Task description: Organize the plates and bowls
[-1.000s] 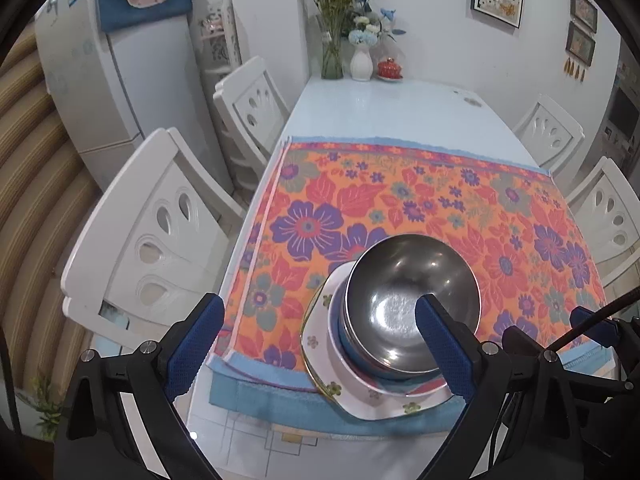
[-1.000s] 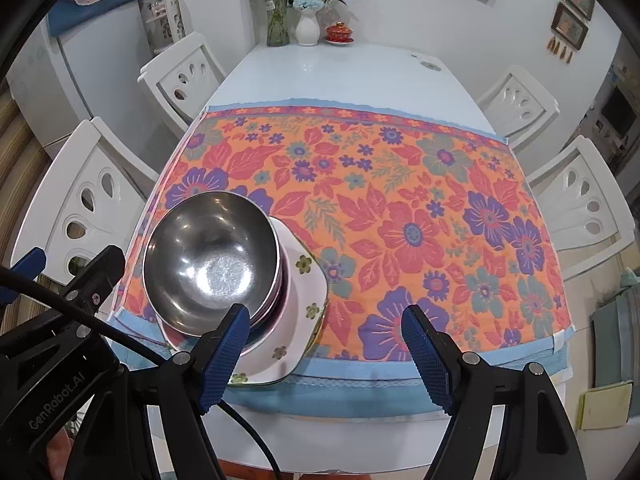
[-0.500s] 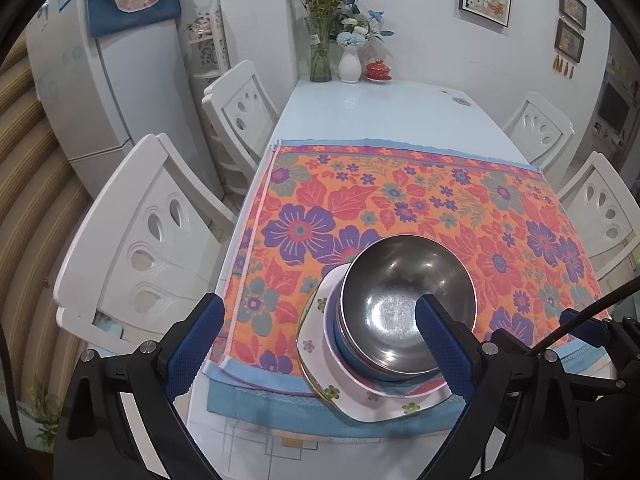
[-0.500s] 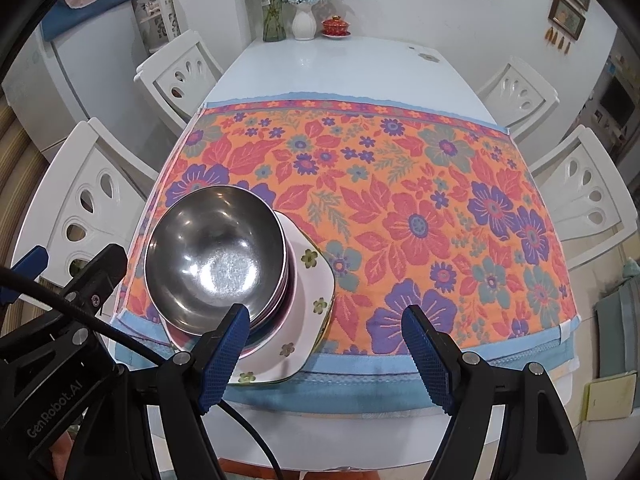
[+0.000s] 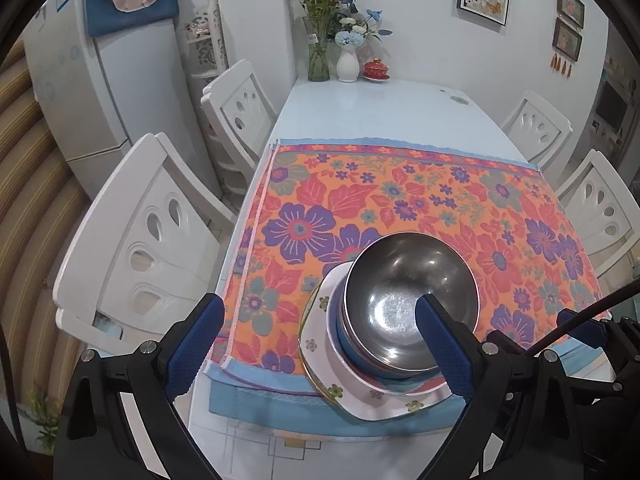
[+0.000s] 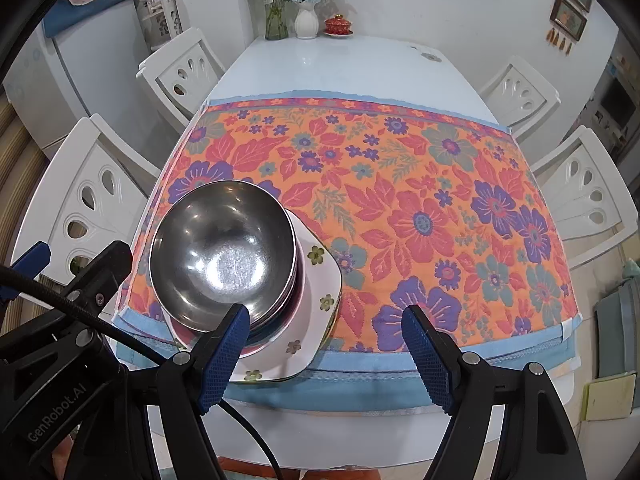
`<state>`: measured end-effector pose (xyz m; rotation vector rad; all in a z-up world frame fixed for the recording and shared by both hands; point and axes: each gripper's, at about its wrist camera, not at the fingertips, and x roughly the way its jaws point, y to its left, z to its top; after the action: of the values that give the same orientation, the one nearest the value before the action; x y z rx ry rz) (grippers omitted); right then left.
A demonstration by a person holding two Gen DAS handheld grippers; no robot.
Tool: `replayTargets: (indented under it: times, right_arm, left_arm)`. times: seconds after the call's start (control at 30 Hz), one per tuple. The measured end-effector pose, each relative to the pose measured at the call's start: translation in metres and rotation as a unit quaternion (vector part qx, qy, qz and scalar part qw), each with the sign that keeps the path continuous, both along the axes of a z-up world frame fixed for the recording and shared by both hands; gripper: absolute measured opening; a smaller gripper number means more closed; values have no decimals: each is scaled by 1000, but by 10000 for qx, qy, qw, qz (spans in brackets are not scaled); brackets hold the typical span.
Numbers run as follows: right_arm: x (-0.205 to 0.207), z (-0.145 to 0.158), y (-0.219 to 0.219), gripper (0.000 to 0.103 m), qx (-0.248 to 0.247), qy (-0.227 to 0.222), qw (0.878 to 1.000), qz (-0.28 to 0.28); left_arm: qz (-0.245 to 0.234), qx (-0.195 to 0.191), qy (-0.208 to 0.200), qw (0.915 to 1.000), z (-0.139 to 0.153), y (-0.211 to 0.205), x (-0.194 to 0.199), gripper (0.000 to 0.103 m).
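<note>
Stack: your steel bowl [image 5: 408, 300] shines, nested upright in other bowls on white flower-printed plates [image 6: 312, 300] | Place: near edge of the floral cloth [image 6: 400, 208] on the tabletop [image 5: 380, 112] | Contents: top bowl holds nothing | Tongs: your left tongs [image 5: 316, 344] spread, empty; right tongs [image 6: 324, 352] spread, empty.

Shiny metal bowl [image 5: 410, 292], glossy floral plate [image 5: 372, 396], woven cloth [image 5: 440, 208].

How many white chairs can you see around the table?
4. Two white chairs along the left side, near and far, and two along the right, near and far. Others may be out of view.
</note>
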<state>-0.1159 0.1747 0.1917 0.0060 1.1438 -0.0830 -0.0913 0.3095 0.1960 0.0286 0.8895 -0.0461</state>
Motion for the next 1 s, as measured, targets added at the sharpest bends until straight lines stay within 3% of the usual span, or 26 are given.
replayTargets:
  times: [1.0]
  right_arm:
    - [3, -2, 5, 76, 20, 30, 10000, -10]
  left_arm:
    - [-112, -161, 159, 9997, -4, 0, 5, 96]
